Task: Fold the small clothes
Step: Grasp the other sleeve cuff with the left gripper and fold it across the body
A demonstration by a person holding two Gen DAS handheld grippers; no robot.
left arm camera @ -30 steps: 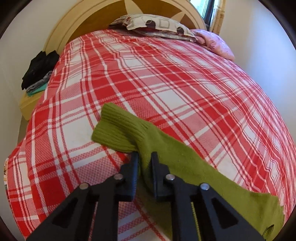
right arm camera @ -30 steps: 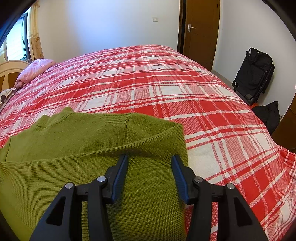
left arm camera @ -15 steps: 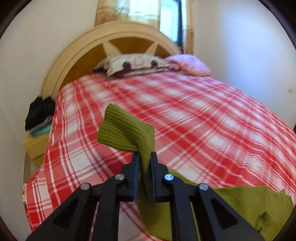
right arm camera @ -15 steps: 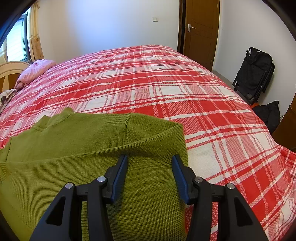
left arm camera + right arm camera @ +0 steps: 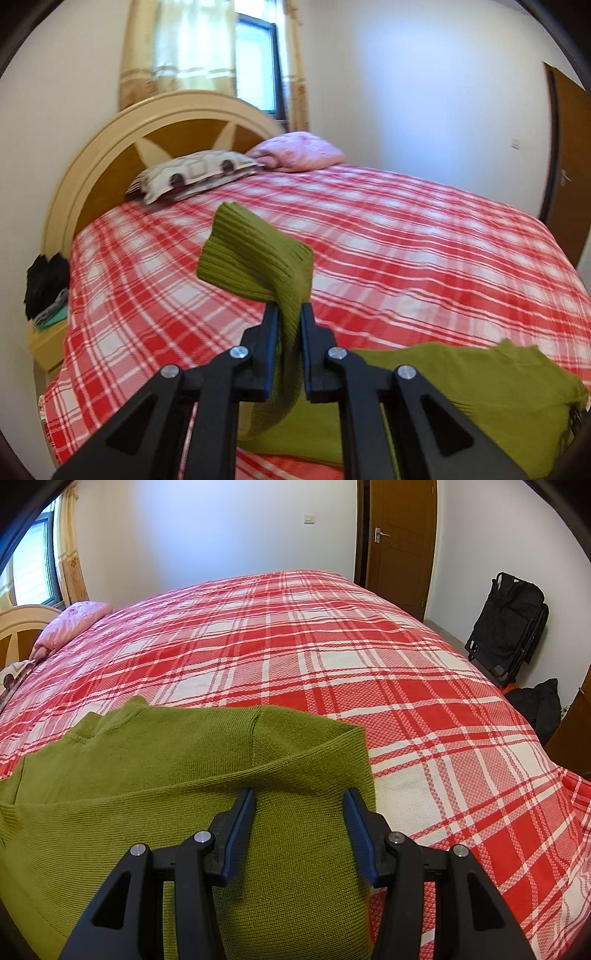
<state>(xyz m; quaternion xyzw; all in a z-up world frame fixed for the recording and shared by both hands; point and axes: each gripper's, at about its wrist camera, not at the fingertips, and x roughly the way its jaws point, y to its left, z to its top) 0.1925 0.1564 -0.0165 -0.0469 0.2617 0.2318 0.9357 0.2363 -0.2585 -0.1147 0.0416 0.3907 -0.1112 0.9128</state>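
A small olive-green knit sweater [image 5: 177,775] lies on the red-and-white plaid bed [image 5: 332,657]. In the left wrist view my left gripper [image 5: 289,314] is shut on the sweater's sleeve [image 5: 258,258], holding it up off the bed with the ribbed cuff flopping over the fingertips. The body of the sweater [image 5: 480,380] rests on the bed at lower right. In the right wrist view my right gripper [image 5: 299,801] hovers open over the sweater's folded right side, its blue-padded fingers [image 5: 242,823] apart with nothing pinched between them.
A patterned pillow [image 5: 192,173] and a pink pillow [image 5: 299,153] lie by the rounded headboard [image 5: 147,125]. A pile of dark clothes [image 5: 46,291] sits on a nightstand at left. A black folded stroller [image 5: 509,624] and bags stand by the wall near the door [image 5: 402,542].
My left gripper has lifted the sleeve off the bed and swung it up and toward the sweater's body, rolling as it went. The right gripper stayed still and open.
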